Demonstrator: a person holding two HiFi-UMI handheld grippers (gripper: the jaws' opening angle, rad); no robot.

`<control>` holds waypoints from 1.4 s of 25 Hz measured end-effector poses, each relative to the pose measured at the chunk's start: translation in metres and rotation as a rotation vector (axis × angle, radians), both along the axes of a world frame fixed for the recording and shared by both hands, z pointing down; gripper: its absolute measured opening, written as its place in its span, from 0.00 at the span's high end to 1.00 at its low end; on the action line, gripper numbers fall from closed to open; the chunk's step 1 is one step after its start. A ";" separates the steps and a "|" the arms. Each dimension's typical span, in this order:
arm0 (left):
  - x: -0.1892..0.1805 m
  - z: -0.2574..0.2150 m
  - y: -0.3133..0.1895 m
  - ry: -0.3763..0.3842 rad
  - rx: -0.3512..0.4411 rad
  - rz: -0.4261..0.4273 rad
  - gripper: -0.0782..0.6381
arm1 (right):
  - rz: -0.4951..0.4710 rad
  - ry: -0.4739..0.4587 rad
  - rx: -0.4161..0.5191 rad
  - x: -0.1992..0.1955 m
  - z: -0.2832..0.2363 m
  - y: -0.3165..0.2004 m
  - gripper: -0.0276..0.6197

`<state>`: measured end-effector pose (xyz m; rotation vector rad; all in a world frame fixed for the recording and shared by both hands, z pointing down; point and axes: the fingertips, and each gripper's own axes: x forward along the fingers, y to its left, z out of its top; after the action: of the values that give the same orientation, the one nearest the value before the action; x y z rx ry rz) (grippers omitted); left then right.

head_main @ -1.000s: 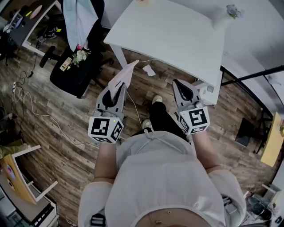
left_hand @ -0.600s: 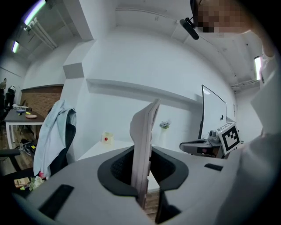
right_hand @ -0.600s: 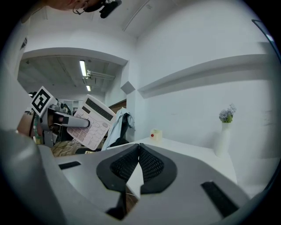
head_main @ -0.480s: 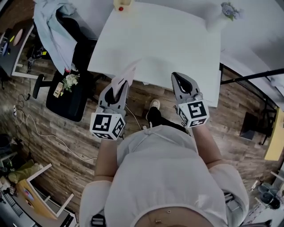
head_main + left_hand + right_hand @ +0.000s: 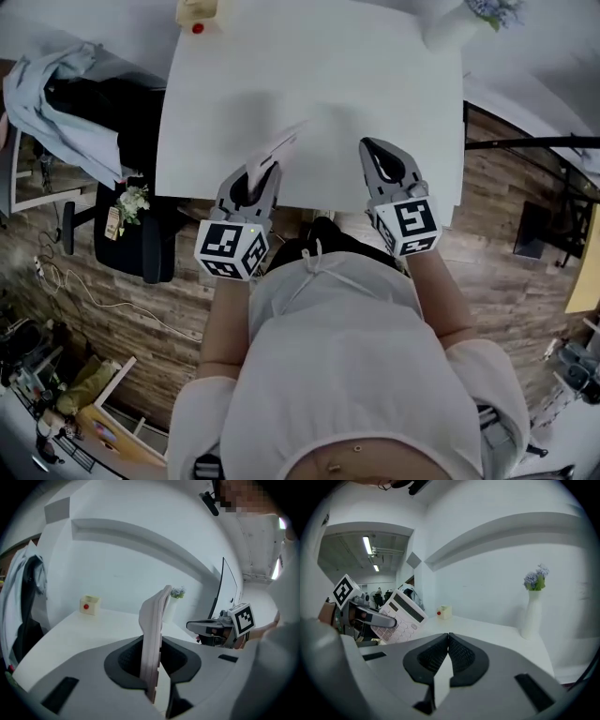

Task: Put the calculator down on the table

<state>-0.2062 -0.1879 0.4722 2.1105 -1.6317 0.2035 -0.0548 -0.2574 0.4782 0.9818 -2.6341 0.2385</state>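
A pale pink calculator [image 5: 152,634] stands on edge between the jaws of my left gripper [image 5: 264,169], which is shut on it. In the head view the calculator [image 5: 277,150] sticks out over the near edge of the white table [image 5: 375,84]. The right gripper view shows the calculator's [image 5: 401,617] keys and display at the left. My right gripper [image 5: 384,161] is shut with nothing in it and hangs over the table's near edge, to the right of the left one.
A small cream box with a red button [image 5: 194,13] sits at the table's far left corner. A white vase with bluish flowers [image 5: 459,23] stands at the far right. A black office chair with a cloth [image 5: 84,103] is left of the table. Wooden floor lies below.
Both grippers have moved forward from above the floor to the table's near edge. The calculator stays gripped in the left one. The table now fills more of the head view.
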 end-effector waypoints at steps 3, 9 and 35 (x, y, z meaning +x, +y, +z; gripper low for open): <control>0.015 0.023 -0.024 0.029 -0.051 0.041 0.76 | 0.037 0.010 -0.025 0.014 0.016 -0.017 0.95; 0.045 0.062 -0.054 0.085 -0.143 0.132 0.76 | 0.089 0.028 -0.063 0.033 0.043 -0.033 0.95; 0.042 0.123 -0.102 0.139 -0.219 0.113 0.66 | 0.176 0.036 -0.155 0.035 0.080 -0.069 0.95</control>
<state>-0.1645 -0.2900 0.5949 2.0039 -1.3473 0.2532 -0.0196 -0.3261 0.5581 1.1538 -2.4557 0.4542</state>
